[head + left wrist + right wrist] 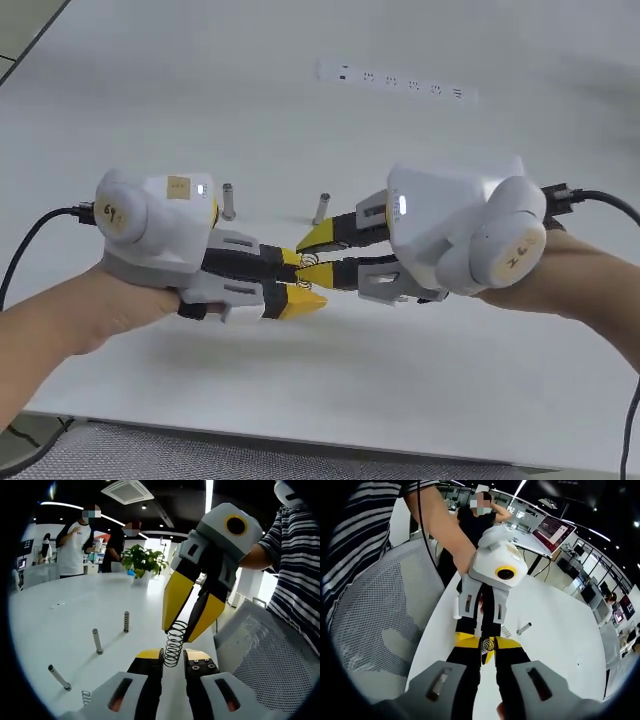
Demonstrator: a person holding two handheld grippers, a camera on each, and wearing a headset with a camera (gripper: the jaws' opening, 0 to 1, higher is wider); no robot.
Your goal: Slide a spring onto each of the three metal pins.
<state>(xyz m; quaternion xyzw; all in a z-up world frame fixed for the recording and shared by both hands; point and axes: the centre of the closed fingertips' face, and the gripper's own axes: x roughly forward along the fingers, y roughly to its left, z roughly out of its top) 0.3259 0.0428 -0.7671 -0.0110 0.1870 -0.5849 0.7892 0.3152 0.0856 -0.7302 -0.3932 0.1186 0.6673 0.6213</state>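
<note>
A small coil spring (174, 644) is held in the air between both grippers, which meet tip to tip over the table. My left gripper (173, 656) is shut on its lower end. My right gripper (184, 630) pinches its upper end with yellow fingertips (175, 597). In the head view the spring (308, 263) sits where the left gripper (303, 281) and right gripper (311, 259) meet. Behind them stand two metal pins (228, 200) (322, 208). The left gripper view has three pins: the far pin (126, 621) wears a spring, the other two (97, 641) (59, 677) are bare.
A loose spring (86, 697) lies on the white table (300, 120) near the closest pin. A white power strip (398, 84) lies at the far side. A mesh chair (260, 655) stands by the table edge, and people stand in the background.
</note>
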